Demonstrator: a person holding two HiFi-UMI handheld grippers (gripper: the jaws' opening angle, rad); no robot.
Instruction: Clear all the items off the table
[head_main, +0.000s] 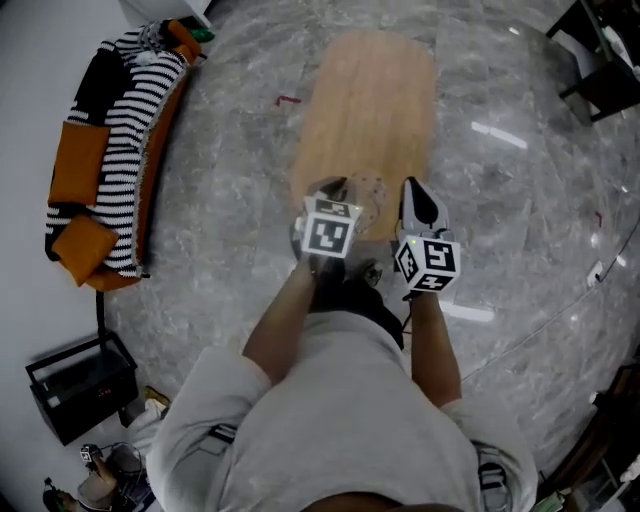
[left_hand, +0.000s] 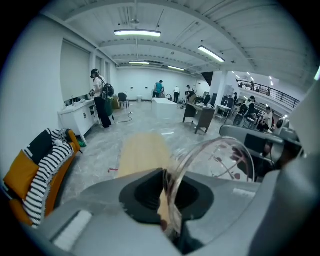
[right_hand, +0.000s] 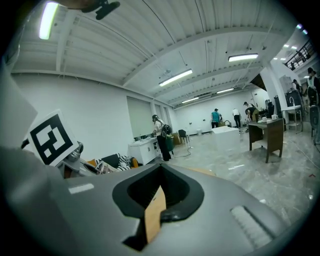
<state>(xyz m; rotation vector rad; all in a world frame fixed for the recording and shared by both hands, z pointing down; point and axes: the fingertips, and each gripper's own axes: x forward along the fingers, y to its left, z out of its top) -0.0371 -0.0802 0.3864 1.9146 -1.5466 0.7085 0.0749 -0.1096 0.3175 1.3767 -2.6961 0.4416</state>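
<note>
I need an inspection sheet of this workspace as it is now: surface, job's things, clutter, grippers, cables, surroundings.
Surface: wooden table, top bare.
Job's things: clear glass bowl with a red pattern, held over the table's near end.
Clutter: nothing seen on the table.
Grippers: left gripper shut on the bowl's rim; right gripper shut, empty.
Cables: one cable on the floor by the far white counter.
Surroundings: marble floor; sofa with striped blanket; black crate; people at far desks.

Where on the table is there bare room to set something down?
The wooden tabletop is bare from its far rounded end nearly to the near end. There it is crowded: the left gripper holds a clear glass bowl, the right gripper beside it.
</note>
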